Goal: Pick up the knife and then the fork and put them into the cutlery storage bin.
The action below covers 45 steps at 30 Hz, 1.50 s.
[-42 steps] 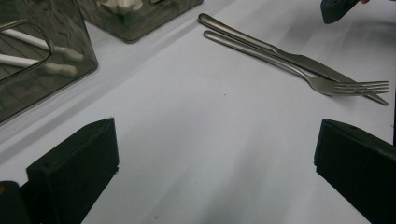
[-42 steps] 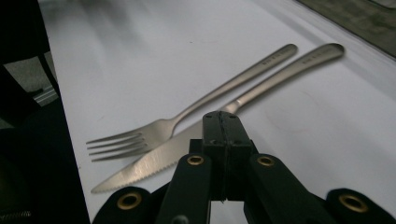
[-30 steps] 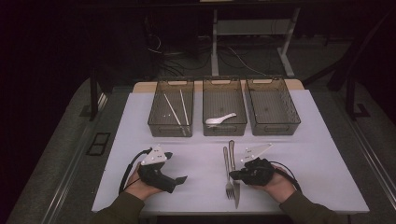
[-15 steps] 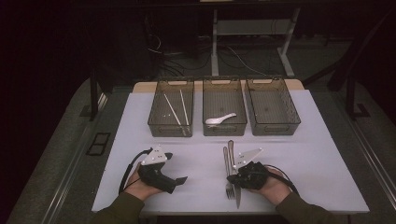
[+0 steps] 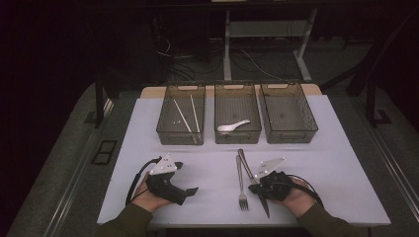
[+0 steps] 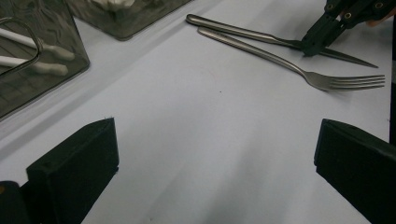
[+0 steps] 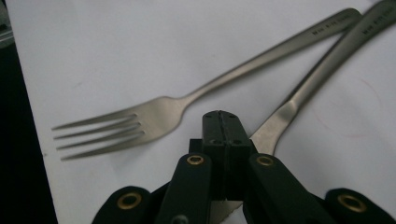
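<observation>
White table (image 5: pixel 316 148): knife (image 5: pixel 251 174) under closed right gripper (image 5: pixel 253 188) (fork (image 5: pixel 241 183) beside).

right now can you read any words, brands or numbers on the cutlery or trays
fork handle: small engraved marking, too blurred to read
knife handle: a similar small engraving, also too blurred to read
trays, spoon, chopsticks: no text visible

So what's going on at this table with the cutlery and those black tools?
A person holds a gripper in each hand. The right gripper has its jaws shut over the blade of a knife that lies on the white table beside a fork. The left gripper rests with open jaws, holding nothing. Beyond stand three bins; the left bin holds chopsticks, the middle bin a white spoon.
</observation>
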Tool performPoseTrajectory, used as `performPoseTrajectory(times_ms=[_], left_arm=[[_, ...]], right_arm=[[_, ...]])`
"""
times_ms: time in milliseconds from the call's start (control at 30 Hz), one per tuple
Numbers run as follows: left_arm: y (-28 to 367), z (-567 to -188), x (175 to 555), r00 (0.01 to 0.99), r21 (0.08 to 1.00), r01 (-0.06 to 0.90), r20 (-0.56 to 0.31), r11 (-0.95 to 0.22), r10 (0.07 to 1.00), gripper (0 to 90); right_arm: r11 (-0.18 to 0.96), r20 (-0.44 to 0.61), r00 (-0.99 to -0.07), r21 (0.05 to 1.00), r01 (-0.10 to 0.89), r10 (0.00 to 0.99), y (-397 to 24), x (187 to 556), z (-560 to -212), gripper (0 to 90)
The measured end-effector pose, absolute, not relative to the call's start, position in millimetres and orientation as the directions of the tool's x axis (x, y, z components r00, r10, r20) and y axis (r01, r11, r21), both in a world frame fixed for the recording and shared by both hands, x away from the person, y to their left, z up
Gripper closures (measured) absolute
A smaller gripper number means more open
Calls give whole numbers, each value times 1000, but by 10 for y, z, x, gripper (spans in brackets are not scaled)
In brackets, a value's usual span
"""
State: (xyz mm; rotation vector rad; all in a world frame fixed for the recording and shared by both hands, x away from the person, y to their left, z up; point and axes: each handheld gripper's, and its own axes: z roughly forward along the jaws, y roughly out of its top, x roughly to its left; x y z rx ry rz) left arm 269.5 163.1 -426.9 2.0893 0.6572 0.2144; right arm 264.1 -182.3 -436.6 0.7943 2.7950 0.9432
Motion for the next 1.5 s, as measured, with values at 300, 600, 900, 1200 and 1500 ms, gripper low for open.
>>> performPoseTrajectory(times_ms=[300, 600, 900, 1200, 1500], left_arm=[[1628, -4275, 2698, 842, 811, 374, -94, -449, 531, 0], [1630, -4271, 2692, 840, 813, 376, -97, -445, 534, 0], [1628, -4274, 2696, 842, 813, 374, -96, -446, 531, 0], [1623, -4274, 2696, 846, 813, 370, -95, -449, 524, 0], [1618, -4283, 2709, 853, 818, 360, -93, -450, 514, 0]], right_arm=[[670, 67, -845, 576, 467, 531, -1976, 2637, -4320, 898], [719, 25, -859, 535, 444, 511, -1938, 2589, -4336, 898], [696, -5, -811, 515, 500, 586, -2184, 2667, -4326, 898], [673, 2, -784, 511, 535, 621, -2365, 2760, -4317, 896], [629, 81, -778, 539, 560, 623, -2413, 2822, -4199, 618]])
